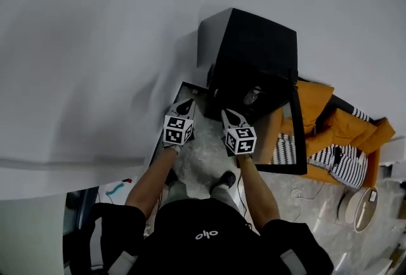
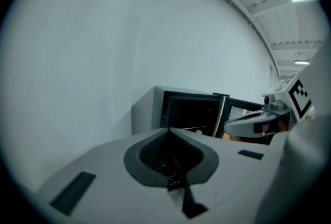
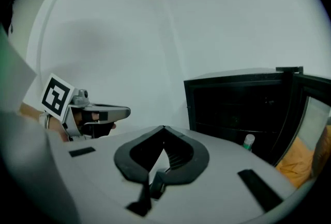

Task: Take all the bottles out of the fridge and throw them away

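Note:
A small black fridge (image 1: 254, 58) stands on the floor against the white wall, its door (image 1: 297, 137) swung open to the right. In the head view a bottle (image 1: 252, 96) lies inside on a shelf. The right gripper view shows a clear bottle (image 3: 249, 142) with a pale green cap at the fridge's lower front. My left gripper (image 1: 184, 107) and right gripper (image 1: 232, 117) hang side by side just in front of the fridge opening. Both are shut with nothing between the jaws. The left gripper (image 2: 168, 130) points at the fridge interior (image 2: 191, 114), and so does the right gripper (image 3: 164, 128).
An orange jacket (image 1: 317, 108) and a striped cloth (image 1: 339, 162) lie on the floor right of the open door. A round pale object (image 1: 359, 207) sits further right. The person's feet (image 1: 225, 178) stand on the marble floor. The white wall fills the left.

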{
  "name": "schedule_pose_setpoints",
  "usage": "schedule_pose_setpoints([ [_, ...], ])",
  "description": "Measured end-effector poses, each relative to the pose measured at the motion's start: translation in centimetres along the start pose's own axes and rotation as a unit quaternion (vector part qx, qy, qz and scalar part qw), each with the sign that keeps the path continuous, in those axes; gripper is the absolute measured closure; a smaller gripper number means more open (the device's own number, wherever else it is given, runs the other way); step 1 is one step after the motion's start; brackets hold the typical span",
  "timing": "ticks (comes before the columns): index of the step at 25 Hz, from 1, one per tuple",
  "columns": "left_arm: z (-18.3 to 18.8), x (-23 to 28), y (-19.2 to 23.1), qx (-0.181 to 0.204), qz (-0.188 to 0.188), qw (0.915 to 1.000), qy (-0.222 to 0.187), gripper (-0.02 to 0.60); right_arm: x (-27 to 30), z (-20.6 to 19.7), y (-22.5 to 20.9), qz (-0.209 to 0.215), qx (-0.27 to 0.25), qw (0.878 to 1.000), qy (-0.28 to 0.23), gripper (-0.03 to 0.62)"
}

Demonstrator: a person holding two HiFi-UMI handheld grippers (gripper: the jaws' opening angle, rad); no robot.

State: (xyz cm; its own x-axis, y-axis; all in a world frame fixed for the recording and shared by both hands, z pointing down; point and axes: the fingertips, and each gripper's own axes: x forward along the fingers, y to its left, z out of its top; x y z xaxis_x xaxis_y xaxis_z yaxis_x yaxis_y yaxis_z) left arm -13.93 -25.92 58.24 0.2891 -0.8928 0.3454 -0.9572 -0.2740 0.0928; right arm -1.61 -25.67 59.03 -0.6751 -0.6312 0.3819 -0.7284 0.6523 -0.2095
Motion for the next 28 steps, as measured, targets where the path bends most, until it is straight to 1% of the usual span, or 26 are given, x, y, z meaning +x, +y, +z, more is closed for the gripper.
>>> schedule_pose_setpoints([
  [3, 2.8, -0.8, -1.5, 0.014, -0.012, 0.9996, -0.020, 0.574, -2.0, 1.7, -0.4, -0.010, -0.001, 1.000, -0.019, 0.586],
  [6, 4.1, -1.8, -2.3, 0.019, -0.019, 0.9991, -0.033, 0.574, -3.6, 2.8, -0.7, -0.020, -0.003, 0.999, -0.034, 0.586],
  [16, 4.4, -4.0, -2.8, 0.021, -0.033, 0.9985, -0.039, 0.574, -5.8, 3.8, -0.4, -0.040, -0.002, 0.998, -0.054, 0.586],
  [28, 5.6, -3.3, -3.1, 0.029, -0.051, 0.9972, -0.046, 0.574, -6.0, 4.1, -0.8, -0.054, 0.003, 0.997, -0.060, 0.586],
])
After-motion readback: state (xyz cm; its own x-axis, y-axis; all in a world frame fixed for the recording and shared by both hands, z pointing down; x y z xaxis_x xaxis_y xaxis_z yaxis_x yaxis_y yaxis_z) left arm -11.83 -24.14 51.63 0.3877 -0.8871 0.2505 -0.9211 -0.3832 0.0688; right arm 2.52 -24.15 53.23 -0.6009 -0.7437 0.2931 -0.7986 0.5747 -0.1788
